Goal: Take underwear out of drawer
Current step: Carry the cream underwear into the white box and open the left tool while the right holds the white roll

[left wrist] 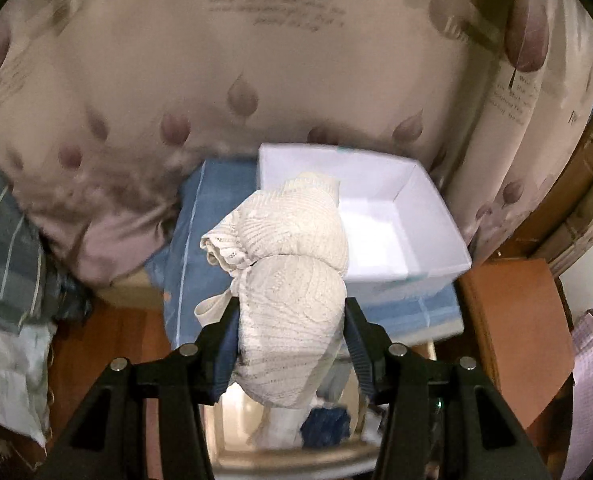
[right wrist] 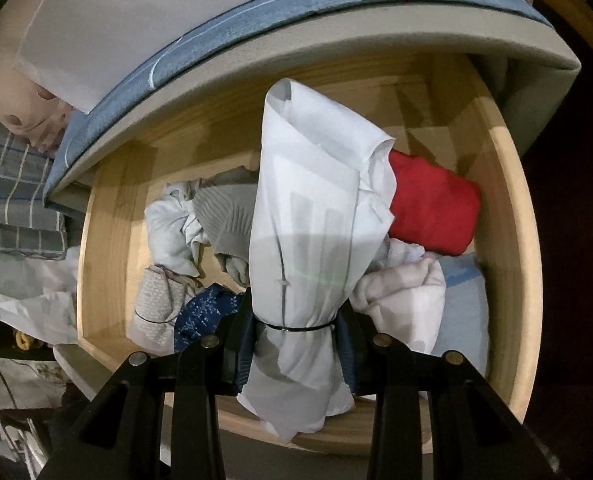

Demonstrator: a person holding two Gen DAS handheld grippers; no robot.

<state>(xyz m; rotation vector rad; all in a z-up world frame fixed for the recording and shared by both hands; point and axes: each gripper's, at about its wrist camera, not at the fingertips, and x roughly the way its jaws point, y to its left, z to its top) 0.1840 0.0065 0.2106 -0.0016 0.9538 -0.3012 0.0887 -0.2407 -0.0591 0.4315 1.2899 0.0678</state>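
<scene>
My left gripper point(left wrist: 290, 320) is shut on a cream lace undergarment point(left wrist: 288, 264) and holds it up in front of an open white box point(left wrist: 424, 216) that sits on the blue bedsheet. My right gripper point(right wrist: 296, 332) is shut on a rolled white garment point(right wrist: 316, 208) bound with a thin black band, held above the open wooden drawer point(right wrist: 512, 208). In the drawer lie a red folded piece point(right wrist: 432, 204), grey and pale blue pieces point(right wrist: 200, 220), a dark blue patterned piece point(right wrist: 204, 312) and a white bundle point(right wrist: 404, 296).
A pink quilt with leaf print point(left wrist: 216, 60) covers the bed behind the box. The bed's edge with the blue sheet point(right wrist: 296, 12) overhangs the drawer's back. Checked bedding point(right wrist: 12, 184) is at the left. An orange wooden cabinet point(left wrist: 512, 332) stands at the right.
</scene>
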